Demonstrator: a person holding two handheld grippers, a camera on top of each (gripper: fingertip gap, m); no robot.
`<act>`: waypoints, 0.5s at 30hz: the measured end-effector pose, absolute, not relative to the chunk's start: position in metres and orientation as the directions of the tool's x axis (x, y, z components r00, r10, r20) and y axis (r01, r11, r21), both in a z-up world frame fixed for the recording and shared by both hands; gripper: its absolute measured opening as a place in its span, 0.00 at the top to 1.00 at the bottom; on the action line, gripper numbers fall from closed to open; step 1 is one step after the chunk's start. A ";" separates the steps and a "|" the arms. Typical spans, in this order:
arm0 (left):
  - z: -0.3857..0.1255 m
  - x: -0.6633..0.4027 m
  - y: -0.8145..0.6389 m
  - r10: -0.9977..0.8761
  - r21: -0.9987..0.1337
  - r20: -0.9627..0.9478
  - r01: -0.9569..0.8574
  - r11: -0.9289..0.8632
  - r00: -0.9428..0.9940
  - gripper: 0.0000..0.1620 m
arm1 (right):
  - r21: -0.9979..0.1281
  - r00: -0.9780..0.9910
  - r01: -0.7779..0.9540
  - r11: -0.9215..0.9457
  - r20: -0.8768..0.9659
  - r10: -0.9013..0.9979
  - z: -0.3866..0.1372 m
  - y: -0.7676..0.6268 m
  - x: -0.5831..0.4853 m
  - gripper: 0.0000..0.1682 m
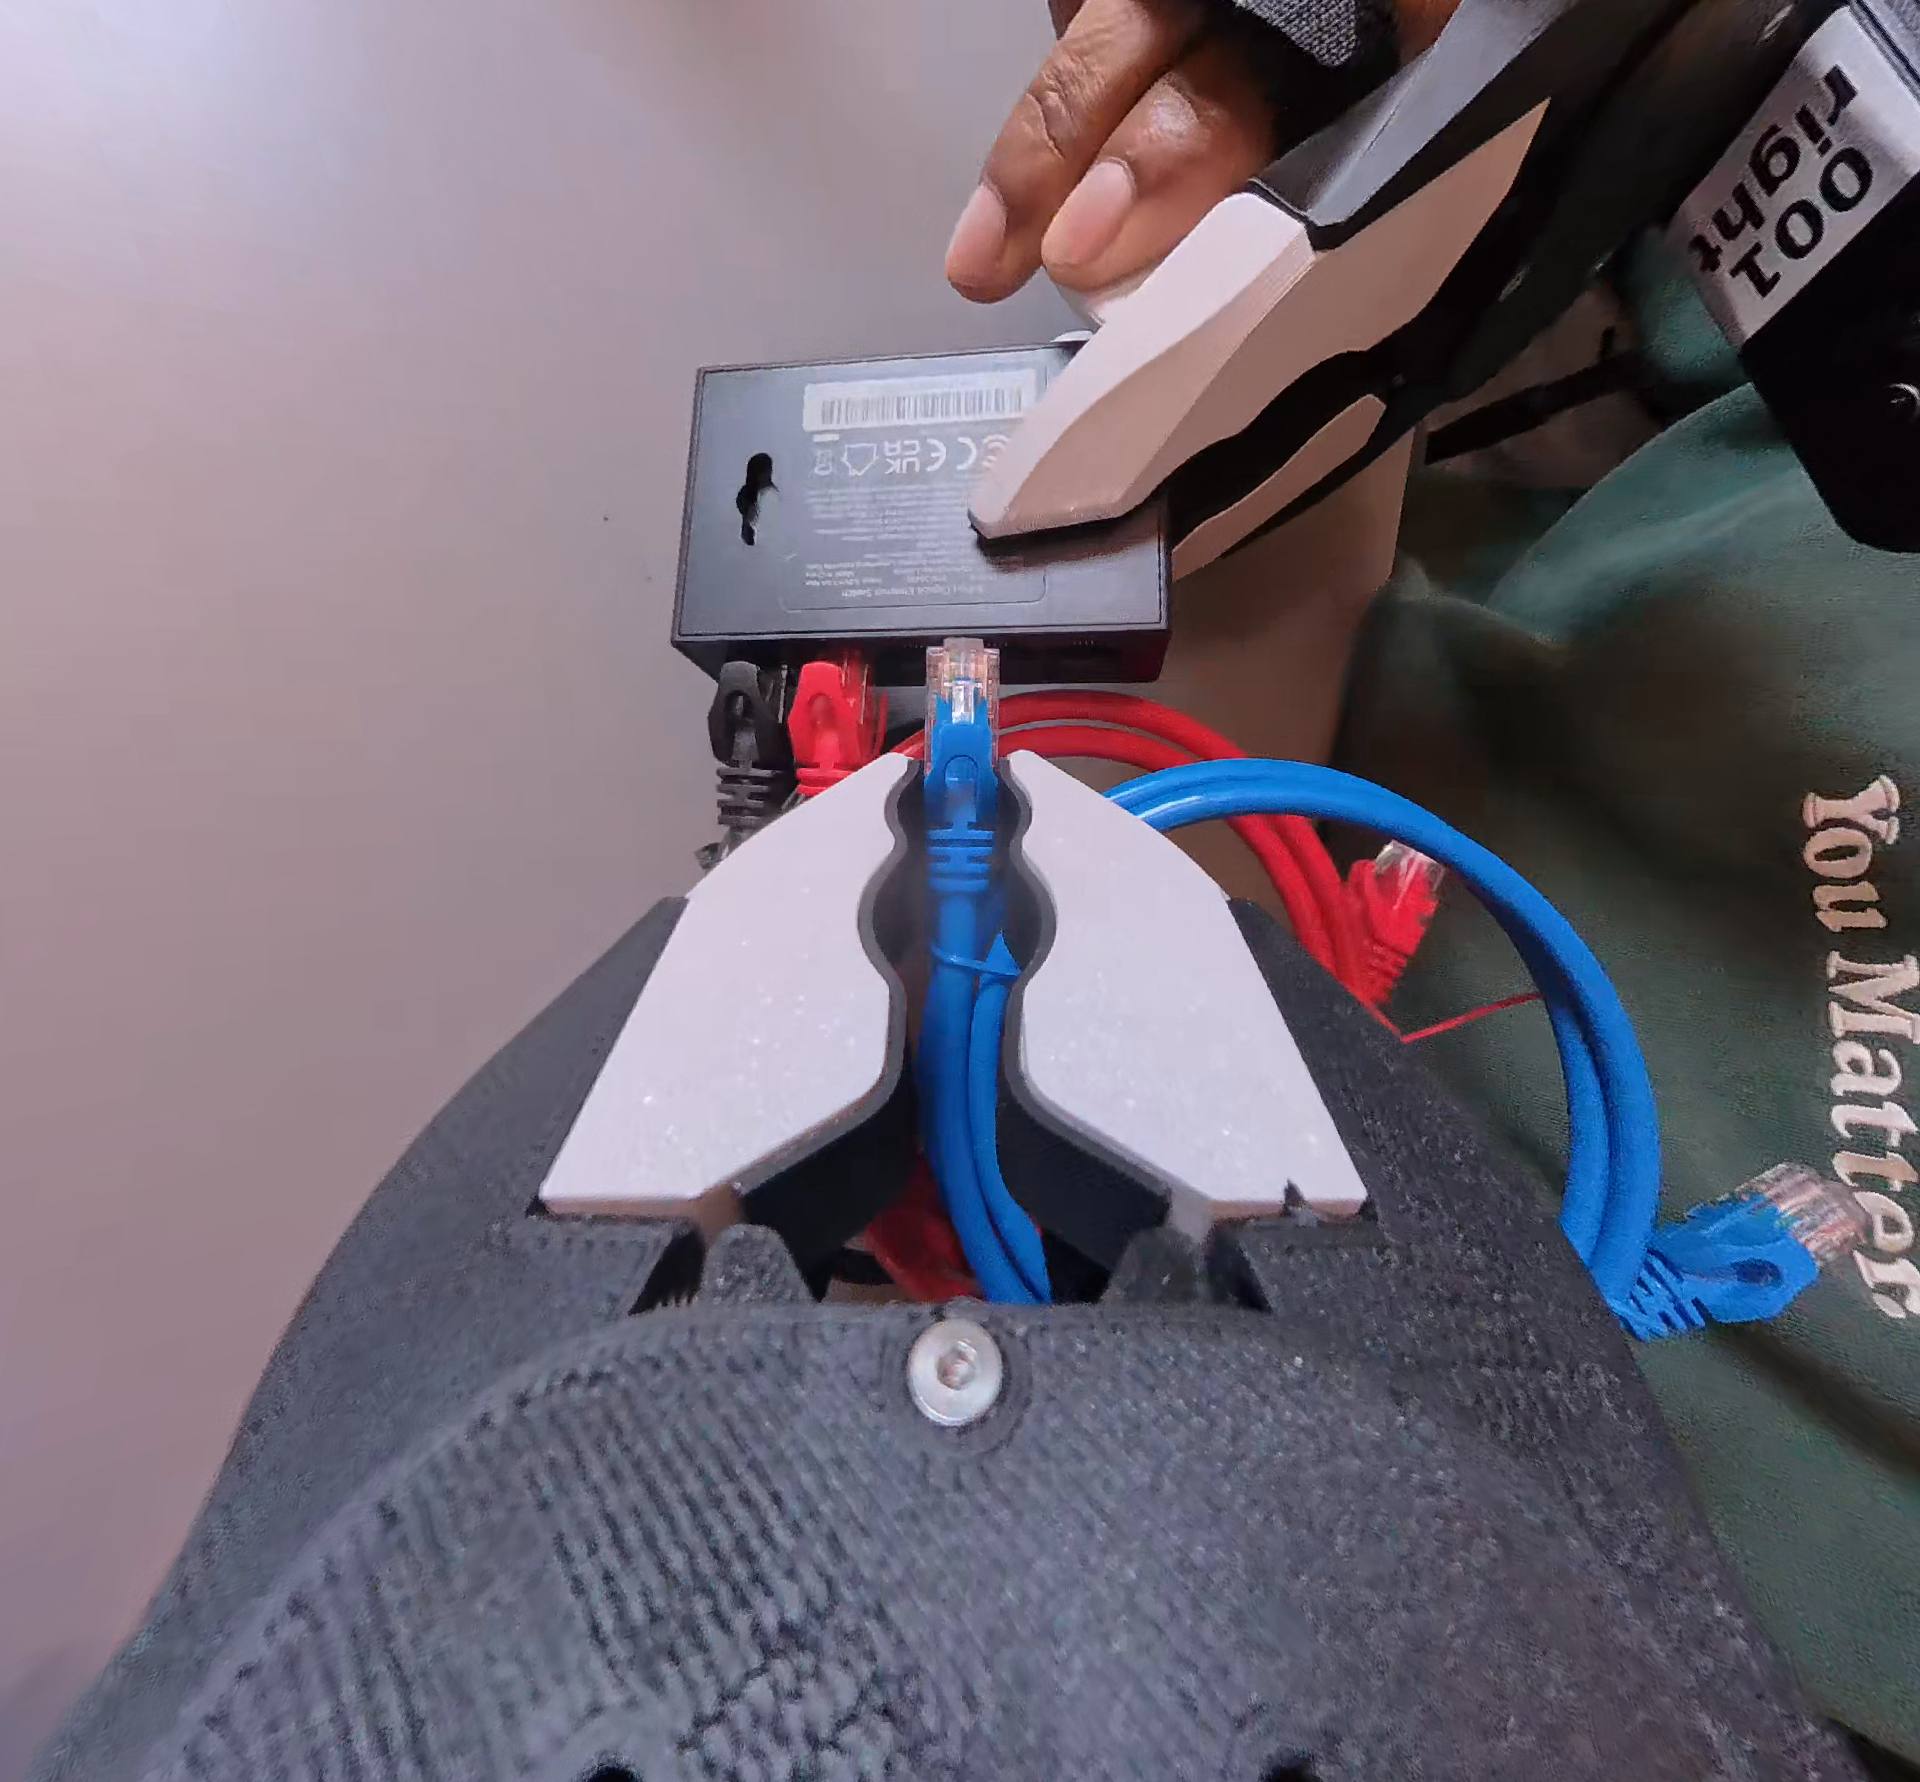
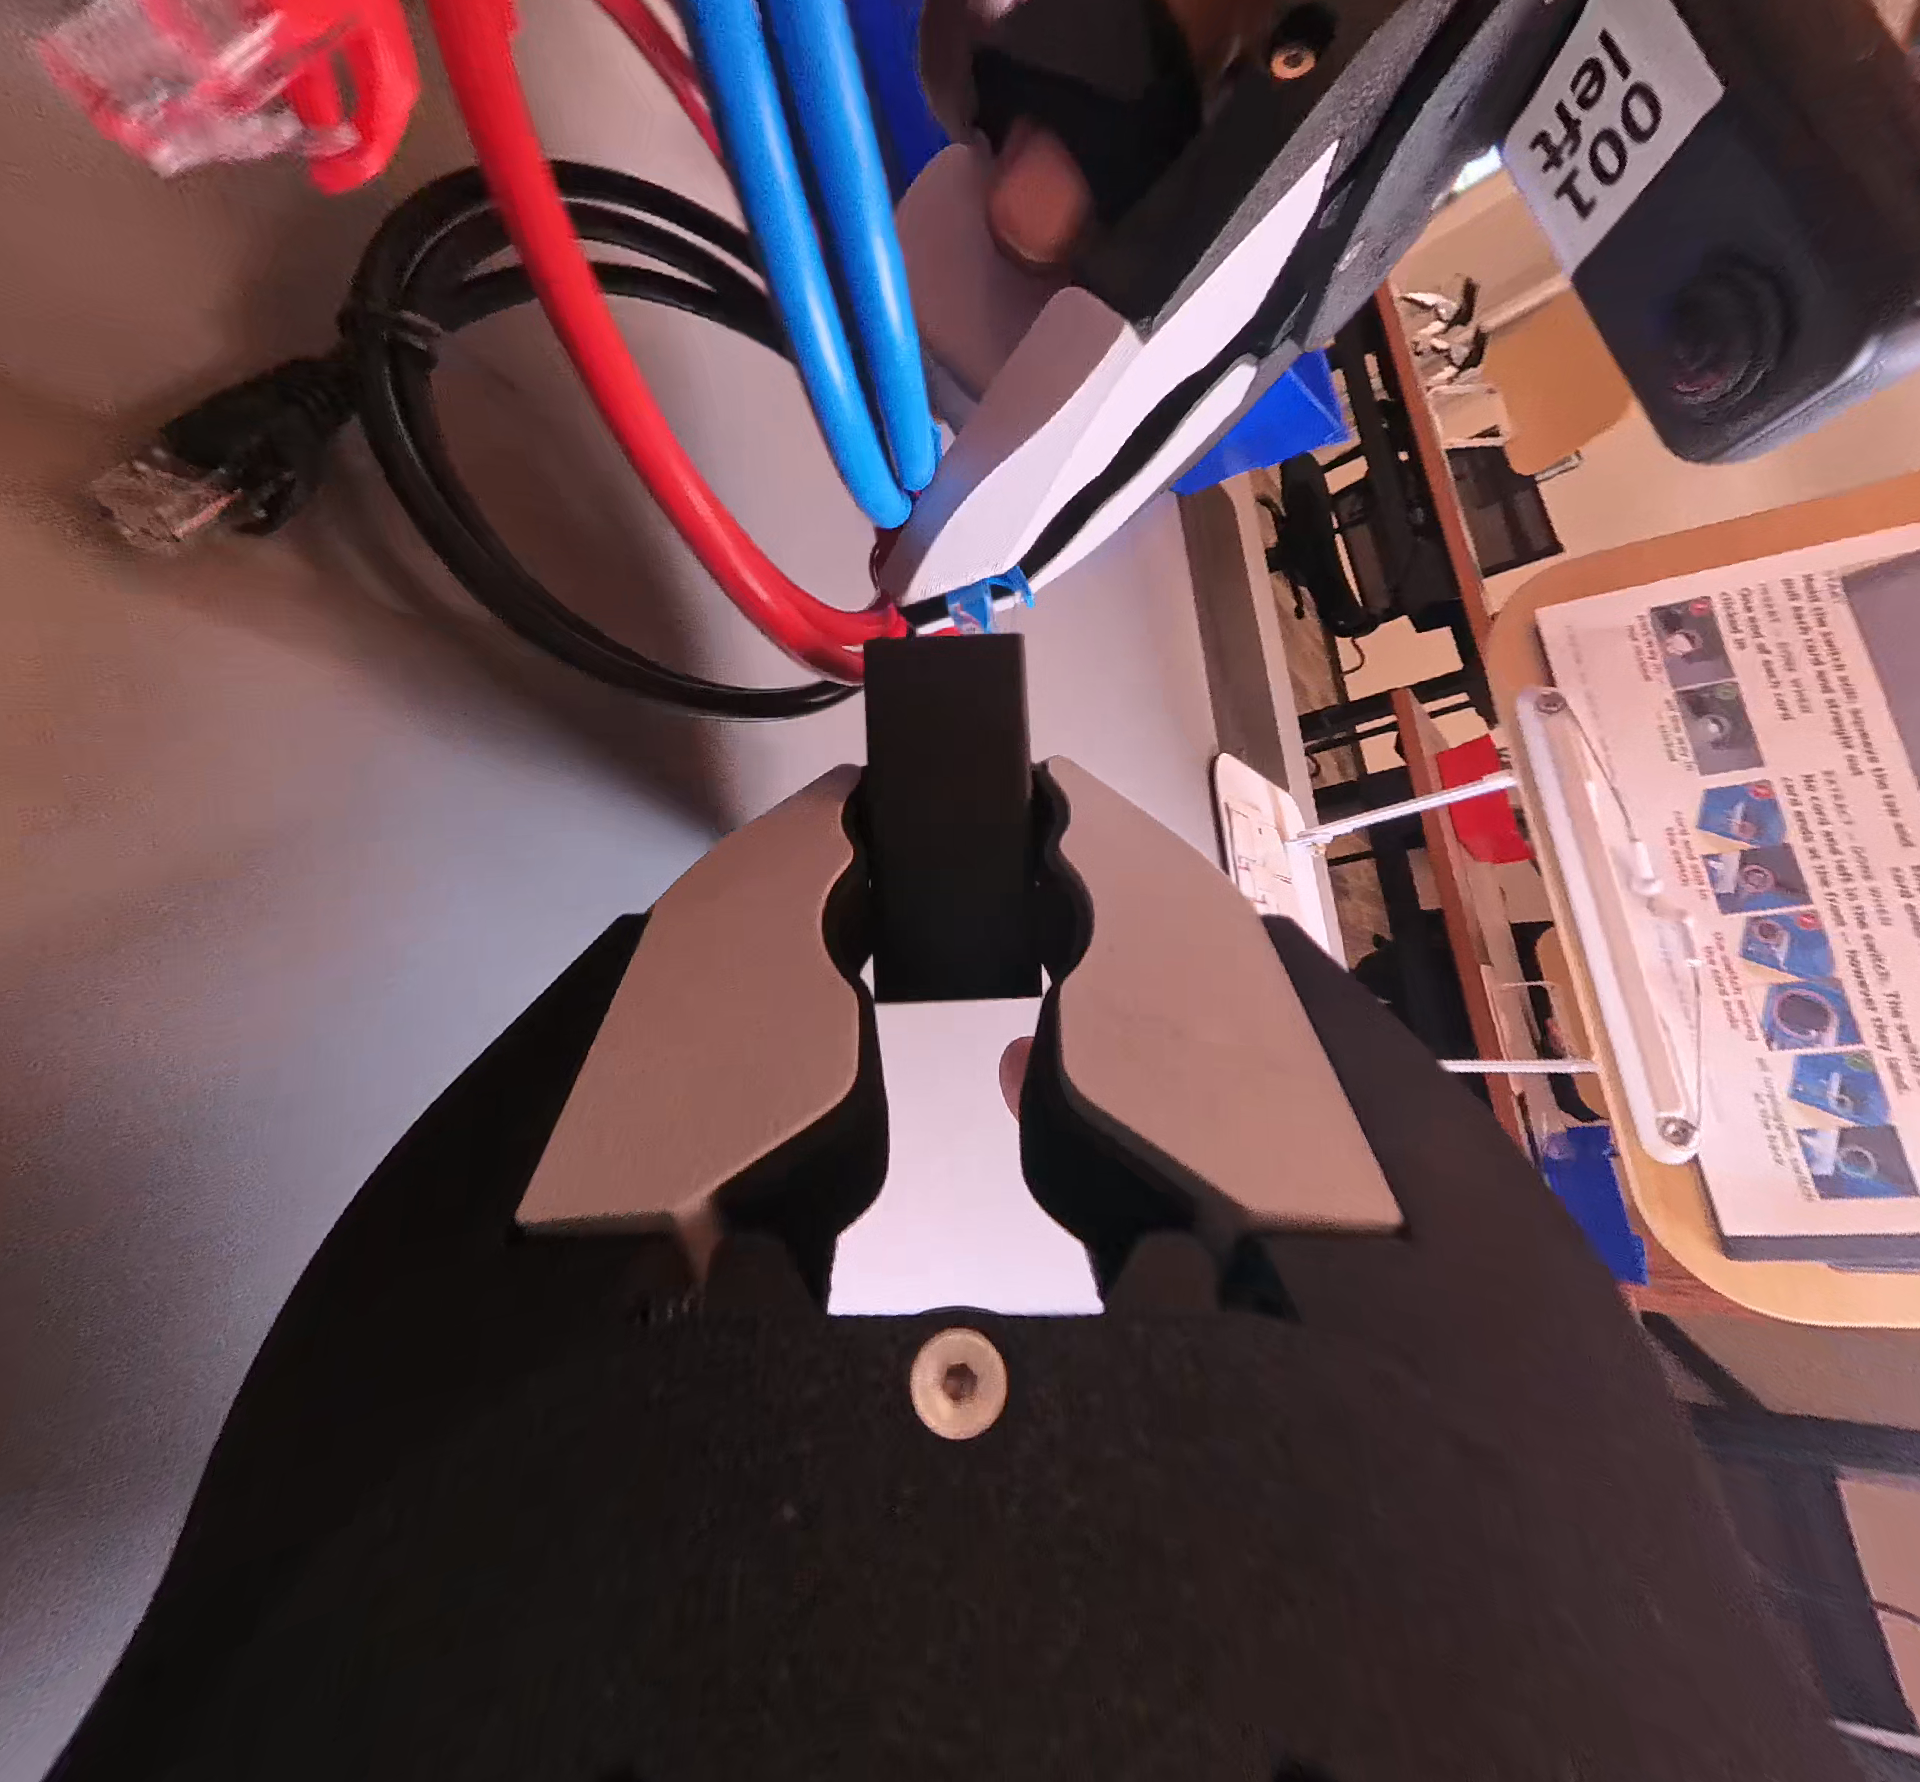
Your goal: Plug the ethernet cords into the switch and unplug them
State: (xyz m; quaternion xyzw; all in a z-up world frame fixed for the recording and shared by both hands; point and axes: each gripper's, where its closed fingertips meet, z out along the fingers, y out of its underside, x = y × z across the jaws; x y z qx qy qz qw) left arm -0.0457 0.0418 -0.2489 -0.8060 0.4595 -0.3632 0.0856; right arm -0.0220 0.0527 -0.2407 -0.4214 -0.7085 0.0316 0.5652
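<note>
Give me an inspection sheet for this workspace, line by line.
Surface: plain grey table, bare around the switch.
Job's things: black switch lying label side up; black plug and red plug sit in its ports; blue plug at a port mouth, seating not clear.
Clutter: nothing seen on the table.
Grippers: left gripper shut on the blue plug; right gripper shut on the switch.
Cables: red cord, blue cord and black cord looped, their free ends loose.
Surroundings: instruction sheet on a side table, desks behind, a person's green sleeve.
</note>
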 end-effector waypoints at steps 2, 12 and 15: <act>-0.242 -0.045 0.041 -0.814 -0.459 0.487 -0.700 -0.547 0.316 0.92 | -0.516 0.020 0.556 0.652 0.792 0.610 -0.233 0.052 -0.022 0.84; -0.232 -0.049 0.034 -0.874 -0.363 0.360 -0.814 -0.454 0.327 0.92 | -0.489 0.020 0.532 0.691 0.823 0.568 -0.218 0.045 -0.023 0.84; -0.233 -0.050 0.033 -0.882 -0.326 0.337 -0.838 -0.438 0.330 0.92 | -0.499 0.023 0.526 0.688 0.817 0.576 -0.217 0.044 -0.024 0.84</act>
